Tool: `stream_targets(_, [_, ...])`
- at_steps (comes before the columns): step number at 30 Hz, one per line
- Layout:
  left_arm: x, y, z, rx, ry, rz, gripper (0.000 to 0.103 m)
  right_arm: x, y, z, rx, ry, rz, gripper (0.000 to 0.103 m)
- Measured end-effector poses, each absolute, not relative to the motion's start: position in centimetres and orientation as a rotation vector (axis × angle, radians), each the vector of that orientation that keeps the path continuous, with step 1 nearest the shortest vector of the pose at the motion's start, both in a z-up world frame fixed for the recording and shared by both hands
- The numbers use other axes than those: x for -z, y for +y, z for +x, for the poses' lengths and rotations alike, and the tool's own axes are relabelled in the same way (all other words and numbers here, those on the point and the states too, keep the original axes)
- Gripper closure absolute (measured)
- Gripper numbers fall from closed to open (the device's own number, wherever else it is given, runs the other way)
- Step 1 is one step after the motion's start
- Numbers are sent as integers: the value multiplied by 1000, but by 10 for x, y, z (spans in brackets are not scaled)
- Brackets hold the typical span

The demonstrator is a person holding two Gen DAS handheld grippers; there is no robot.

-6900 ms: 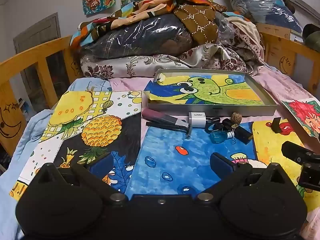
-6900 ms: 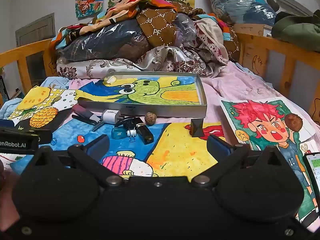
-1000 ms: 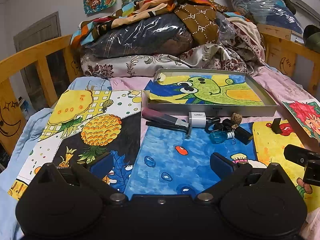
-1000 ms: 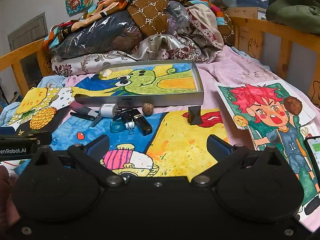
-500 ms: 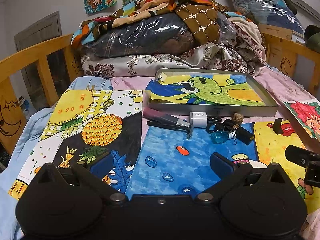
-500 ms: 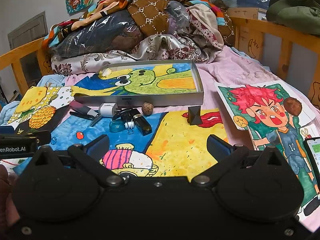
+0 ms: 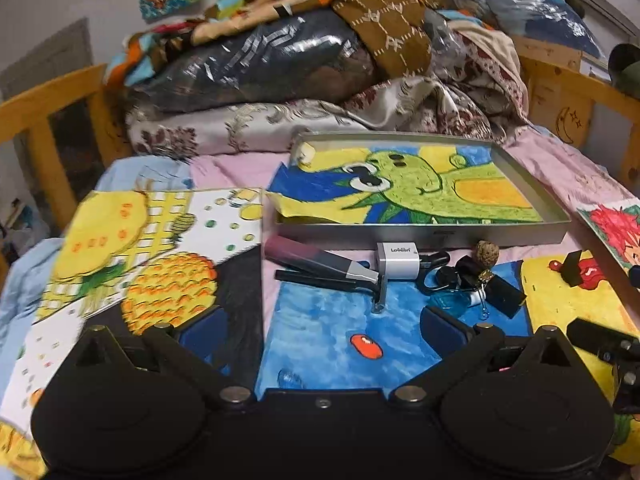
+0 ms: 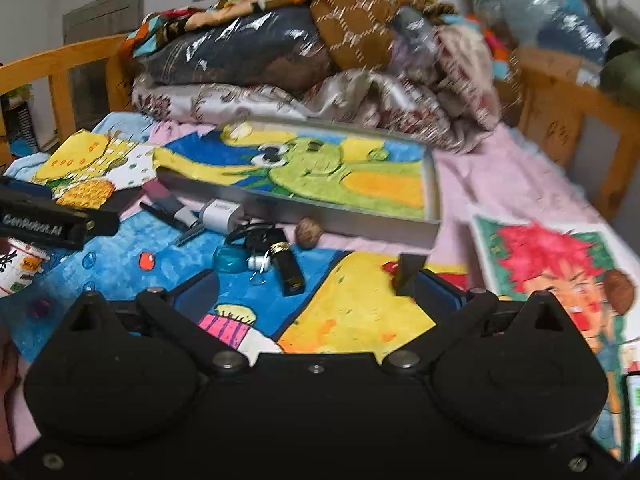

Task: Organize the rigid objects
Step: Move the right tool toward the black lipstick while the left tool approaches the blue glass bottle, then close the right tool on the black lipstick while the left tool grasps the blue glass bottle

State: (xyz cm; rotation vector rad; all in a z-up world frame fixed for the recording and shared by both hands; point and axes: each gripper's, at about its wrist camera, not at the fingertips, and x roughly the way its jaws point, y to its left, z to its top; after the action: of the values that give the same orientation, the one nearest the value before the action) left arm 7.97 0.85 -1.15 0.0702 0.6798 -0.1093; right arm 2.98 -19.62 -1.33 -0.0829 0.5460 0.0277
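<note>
A grey metal tray (image 7: 420, 236) (image 8: 360, 226) lined with a green cartoon drawing sits mid-bed. In front of it lies a cluster: a maroon and grey stapler-like tool (image 7: 320, 262), a white charger cube (image 7: 398, 260) (image 8: 218, 214), a walnut (image 7: 487, 253) (image 8: 308, 233), a blue glass piece (image 7: 450, 302) (image 8: 230, 260), a black gold-banded case (image 7: 500, 288) (image 8: 288, 266), and a black clip (image 7: 574, 268) (image 8: 408, 276). My left gripper (image 7: 320, 330) is open and empty, short of the cluster. My right gripper (image 8: 316, 296) is open and empty, its right finger beside the clip.
Colourful drawings cover the bed (image 7: 168, 248). A pile of bedding and bagged clothes (image 7: 300, 80) rises behind the tray. Wooden rails (image 7: 48, 112) (image 8: 568, 104) bound both sides. A phone edge (image 8: 632, 416) shows at the right. A white cup (image 8: 20, 268) stands at the left.
Both grippers have moved forward toward the cluster. The right gripper has also swung and tilted, so its view is skewed and blurred. Both stay open.
</note>
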Motion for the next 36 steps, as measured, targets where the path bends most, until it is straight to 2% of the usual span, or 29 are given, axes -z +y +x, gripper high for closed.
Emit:
stream_targets(6, [28,5,114,233,698,49,1,34,-197,55,-45,590,-141,0])
stream_targets(16, [50,-27,151,471,684,191,4,51,-203,89,-92,601,-191,1])
stream_targets(19, [57,-37,153,506,687,241,12,53,-204,100,-92,597,-208,1])
stream_targets(23, [62,-42,155,555,692,278,17,55,-207,109,-102,614,-192,23])
stream_targets(26, [63,-43,157,590,690,292,21,57,-209,116,-111,622,-190,27])
stream_targets(30, [64,-46,154,625,668,312,27,61,-209,122,-126,633,-190,44])
stream_targets(34, [64,-51,152,671,663,331,42,63,-208,126,-151,644,-186,50])
stream_targets(36, [65,-54,151,689,663,339,45,64,-207,128,-164,651,-179,58])
